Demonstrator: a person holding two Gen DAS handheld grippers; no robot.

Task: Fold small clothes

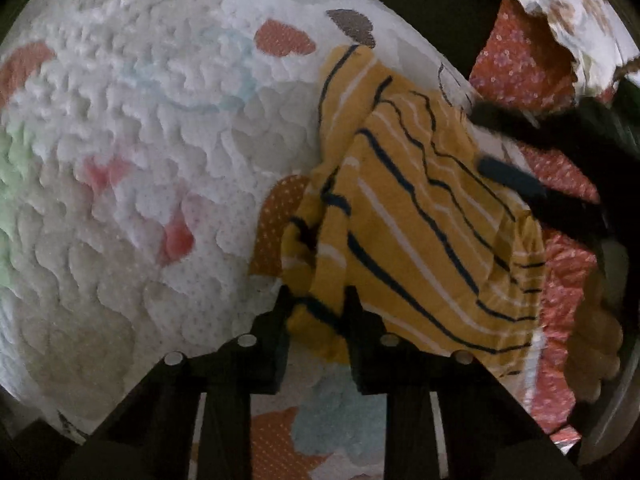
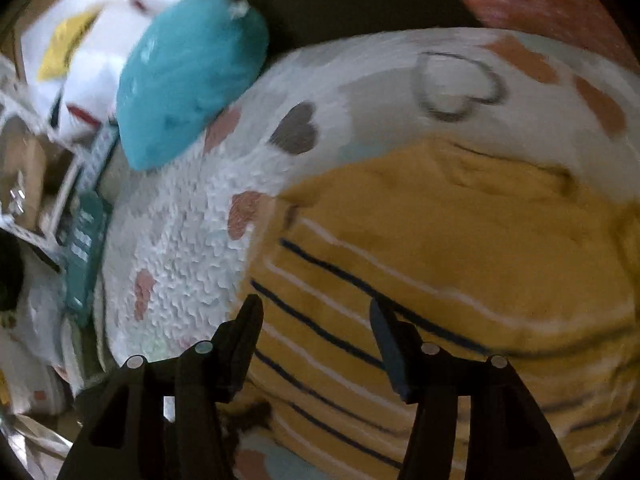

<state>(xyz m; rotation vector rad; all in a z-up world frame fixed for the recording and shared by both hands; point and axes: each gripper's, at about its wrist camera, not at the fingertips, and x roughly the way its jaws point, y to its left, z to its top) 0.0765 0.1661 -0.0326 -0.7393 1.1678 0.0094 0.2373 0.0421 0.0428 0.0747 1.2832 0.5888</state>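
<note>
Bunched between the left gripper's (image 1: 318, 304) nearly closed fingers was a corner of the mustard striped garment (image 1: 416, 216), which ran far and right across the heart-print quilt (image 1: 140, 140). Over its flat body hovered the right gripper (image 2: 316, 320), wide open and empty.

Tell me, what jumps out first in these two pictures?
The mustard-yellow striped garment grabs the eye: it lies bunched on a white quilt with coloured hearts, and the left gripper pinches a fold of its edge. In the right wrist view the right gripper hangs open over the same garment, with a bright teal plush toy at the quilt's upper left edge.
</note>
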